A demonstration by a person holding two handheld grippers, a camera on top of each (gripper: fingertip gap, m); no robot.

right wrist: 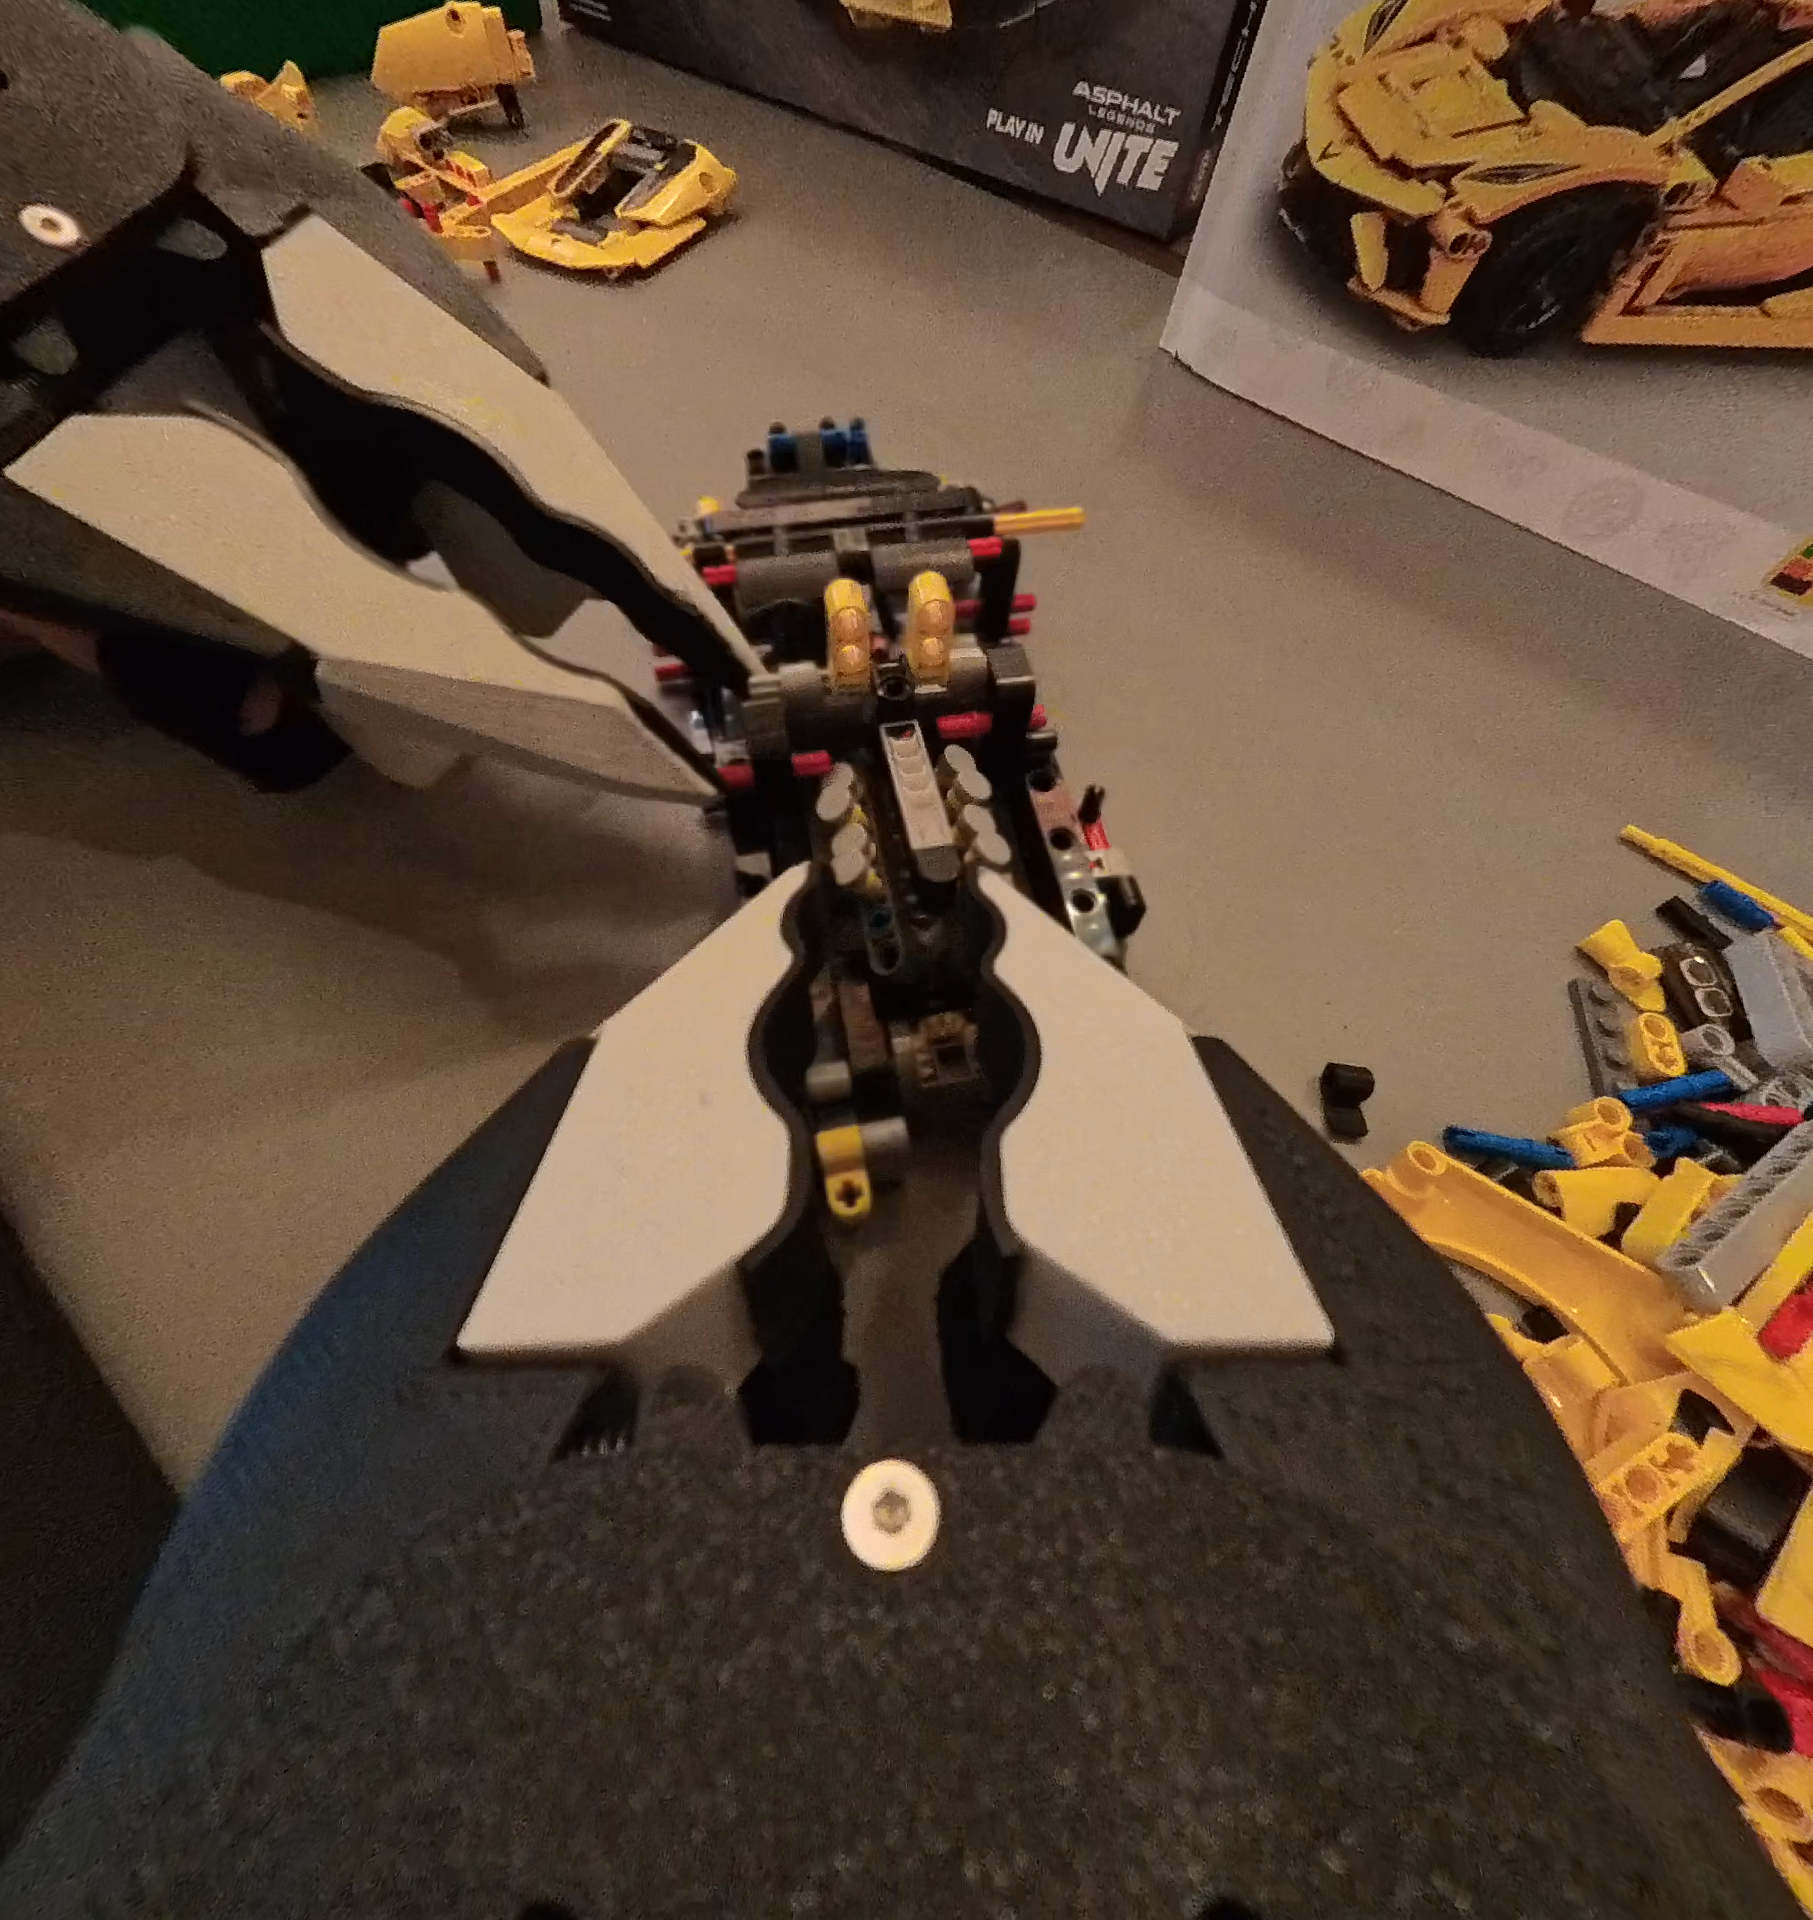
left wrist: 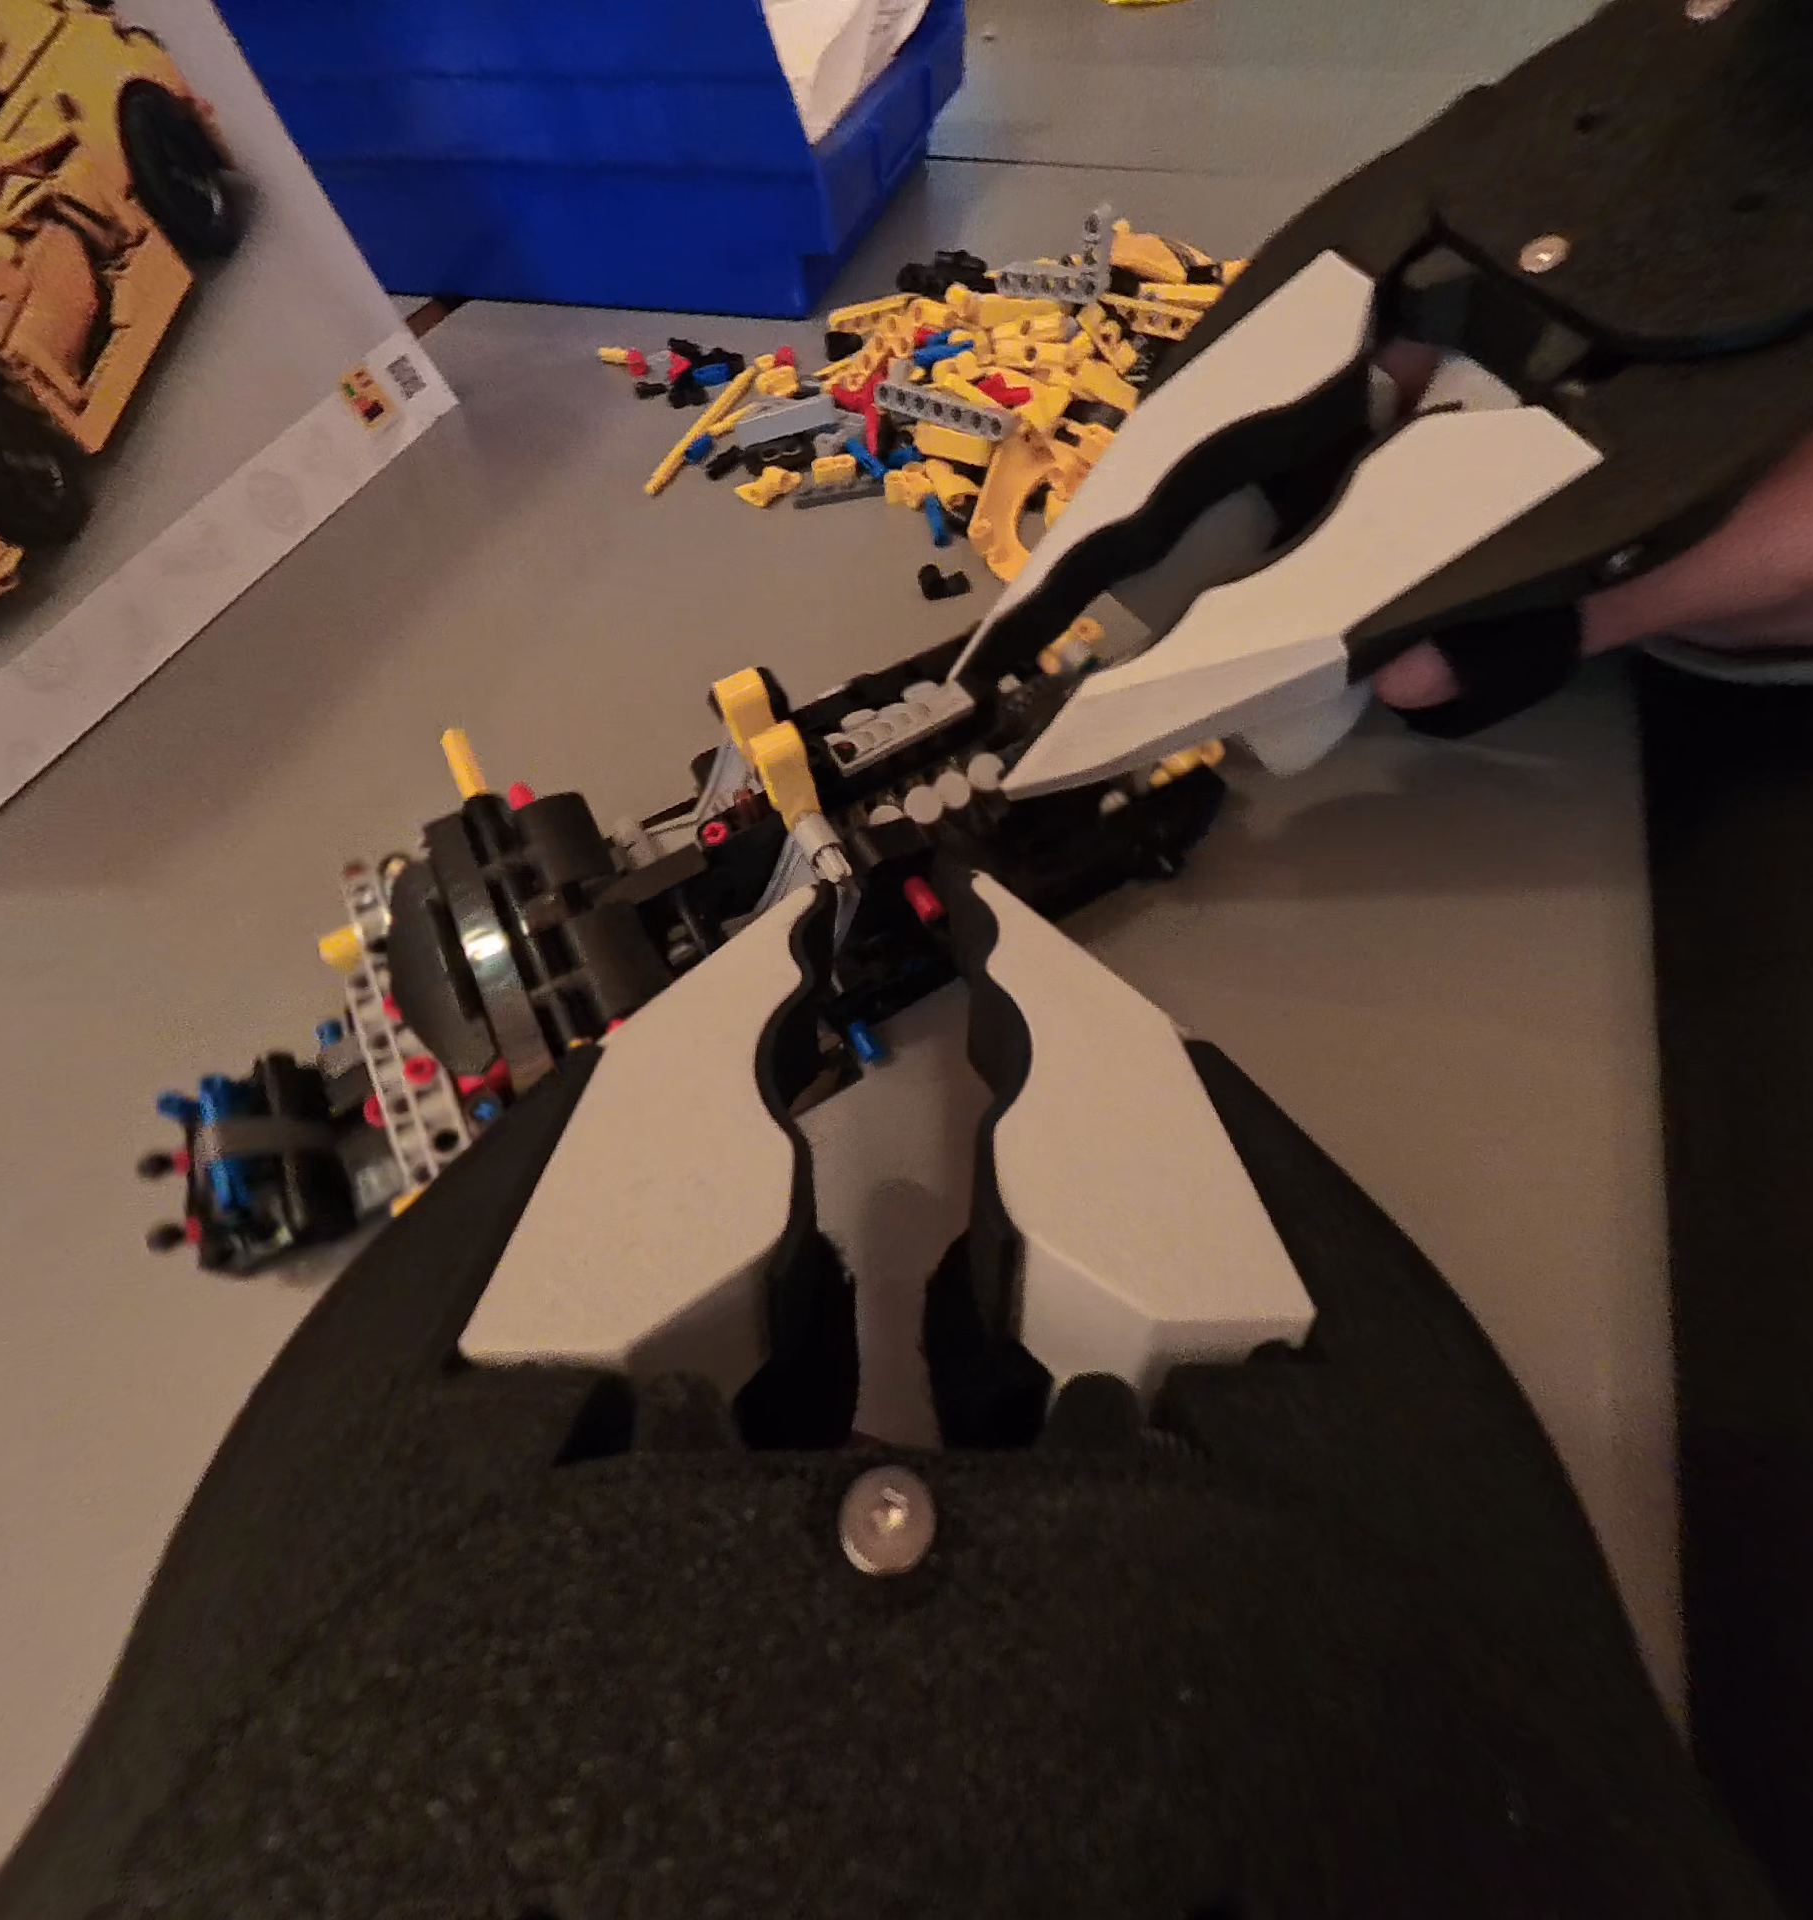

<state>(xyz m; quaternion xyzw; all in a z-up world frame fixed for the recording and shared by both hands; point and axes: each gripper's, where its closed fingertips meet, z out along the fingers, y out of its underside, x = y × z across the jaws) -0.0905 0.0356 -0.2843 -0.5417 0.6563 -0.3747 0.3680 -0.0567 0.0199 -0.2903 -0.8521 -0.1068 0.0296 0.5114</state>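
A half-built black toy-brick car chassis (left wrist: 569,894) with yellow, red and blue pins lies on the grey table (left wrist: 1297,1039). My left gripper (left wrist: 897,894) is closed on one side of it, with black frame parts between its white fingers. My right gripper (right wrist: 894,878) is closed on the chassis (right wrist: 881,644) at its near end, around the grey engine block. In the left wrist view the right gripper (left wrist: 993,727) comes in from the upper right. In the right wrist view the left gripper (right wrist: 733,732) comes in from the upper left and meets the chassis side.
A pile of loose yellow, grey, blue and red bricks (left wrist: 985,384) lies beside the chassis (right wrist: 1712,1195). A blue bin (left wrist: 590,145), a printed sheet showing a yellow car (right wrist: 1504,208), a dark box (right wrist: 933,94) and yellow body sections (right wrist: 611,187) stand farther off. Gloved hands (left wrist: 1504,665) hold the grippers. The gap from one gripper's tips to the other's is roughly 4 cm. The yellow car (right wrist: 1504,208) is about equally far from each gripper, around 30 cm.
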